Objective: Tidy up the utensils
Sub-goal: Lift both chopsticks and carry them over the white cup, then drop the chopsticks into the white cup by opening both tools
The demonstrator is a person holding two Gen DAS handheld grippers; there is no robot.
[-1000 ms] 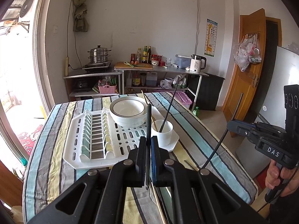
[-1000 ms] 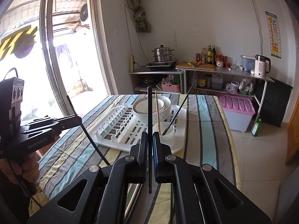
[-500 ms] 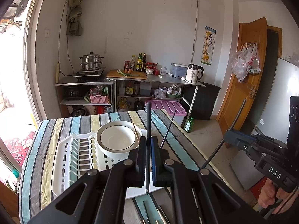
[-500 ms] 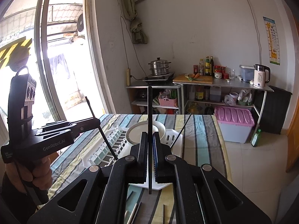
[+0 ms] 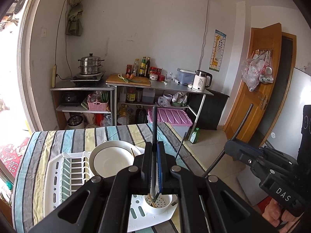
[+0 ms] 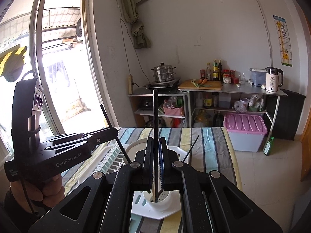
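Standing upright between the fingers of each gripper, one black chopstick (image 5: 154,128) and one other black chopstick (image 6: 155,116), long axis vertical, lower tips hanging directly over the white utensil cup (image 5: 158,203) at the near right corner of the drying rack (image 5: 58,174). Left gripper (image 5: 154,167) and right gripper (image 6: 155,163) both clamping narrowly, hovering side by side above the striped surface (image 5: 27,174), probably about lowering.

The table (image 5: 81,136), covered in a striped cloth (image 6: 211,145), carries a white dish rack (image 5: 54,176) across its near middle; the far end beyond it shows only stripes.
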